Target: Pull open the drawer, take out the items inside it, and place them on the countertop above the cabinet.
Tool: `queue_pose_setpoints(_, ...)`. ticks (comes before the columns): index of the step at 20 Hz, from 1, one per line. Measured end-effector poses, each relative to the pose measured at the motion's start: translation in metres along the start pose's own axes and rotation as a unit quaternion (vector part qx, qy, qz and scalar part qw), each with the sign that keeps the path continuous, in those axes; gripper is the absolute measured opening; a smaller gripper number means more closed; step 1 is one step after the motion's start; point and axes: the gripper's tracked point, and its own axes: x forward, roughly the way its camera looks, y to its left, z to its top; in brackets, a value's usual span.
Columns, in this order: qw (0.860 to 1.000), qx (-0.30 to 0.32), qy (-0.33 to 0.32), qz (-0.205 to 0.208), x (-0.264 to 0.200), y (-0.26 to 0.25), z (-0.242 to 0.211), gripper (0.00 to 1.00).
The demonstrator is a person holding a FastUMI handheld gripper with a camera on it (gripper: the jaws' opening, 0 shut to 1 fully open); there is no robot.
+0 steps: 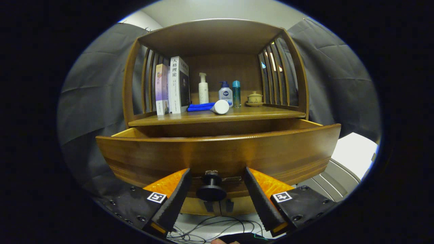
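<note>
A wooden cabinet has its drawer (pixel 217 154) pulled out toward me, its curved front panel close ahead. The drawer's round dark knob (pixel 211 191) sits between my fingers, with gaps on both sides. My gripper (pixel 217 178) is open, fingertips reaching the drawer front on either side of the knob. The drawer's inside is hidden behind its front panel. Above it lies the wooden countertop (pixel 244 114), under an upper shelf roof.
On the countertop stand books (pixel 173 86), a white pump bottle (pixel 203 88), a blue-capped pump bottle (pixel 225 93), a teal bottle (pixel 236 94), a lidded cup (pixel 254 98), a blue cloth (pixel 200 107) and a lying white tube (pixel 220 107). Cables (pixel 210 228) lie below.
</note>
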Motion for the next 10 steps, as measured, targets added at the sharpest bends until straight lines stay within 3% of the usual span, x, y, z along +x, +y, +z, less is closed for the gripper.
queue_pose_setpoints(10, 1.0, -0.002, -0.008, 0.002, 0.056, 0.0, 0.014, 0.98)
